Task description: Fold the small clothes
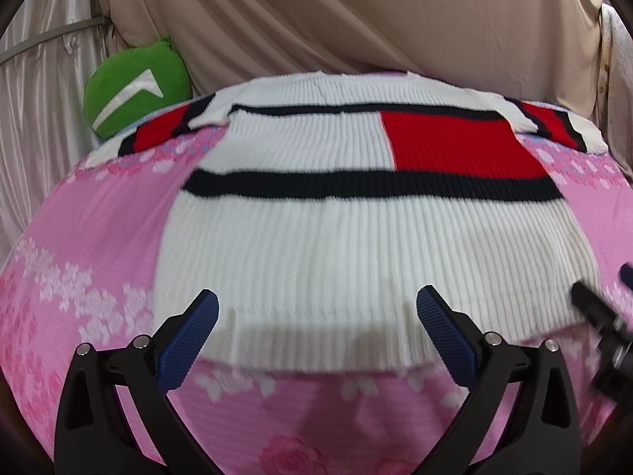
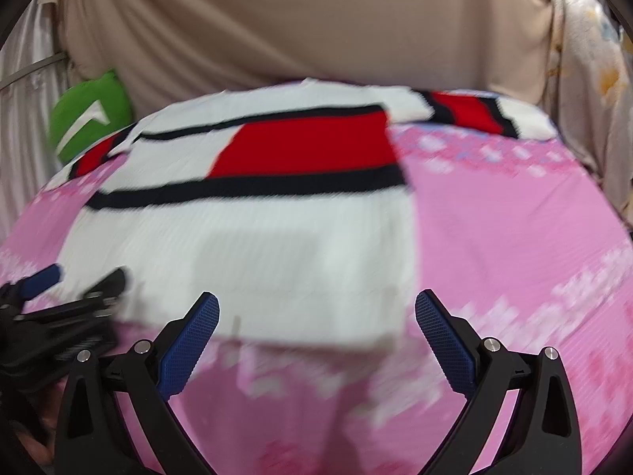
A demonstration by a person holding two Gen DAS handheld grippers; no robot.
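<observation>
The left gripper [image 1: 316, 316] has its two blue-padded fingers spread wide with nothing between them, hanging just above the near hem of the sweater [image 1: 316, 237]. The right gripper [image 2: 316, 316] is spread wide as well and holds nothing; it hovers over the hem near the sweater's right corner. Each wrist camera also catches the other tool: the right gripper shows as a dark blur at the right edge of the left view, and the left gripper shows blurred at the lower left of the right view.

There is one sweater, white ribbed knit with two dark horizontal stripes and a red block on the chest. It lies flat and face up on the pink floral sheet [image 1: 99, 237], body unfolded, both sleeves stretched out sideways at the far end. The left view shows the garment's full width and the rib texture sharply. The right view is motion-blurred, but shows a broad stretch of bare sheet to the sweater's right and a pale printed cloth [image 2: 585, 79] at the far right.

One green cushion [image 1: 138, 87] with a white chevron sits behind the left sleeve, against a beige draped backdrop [image 1: 336, 12].
</observation>
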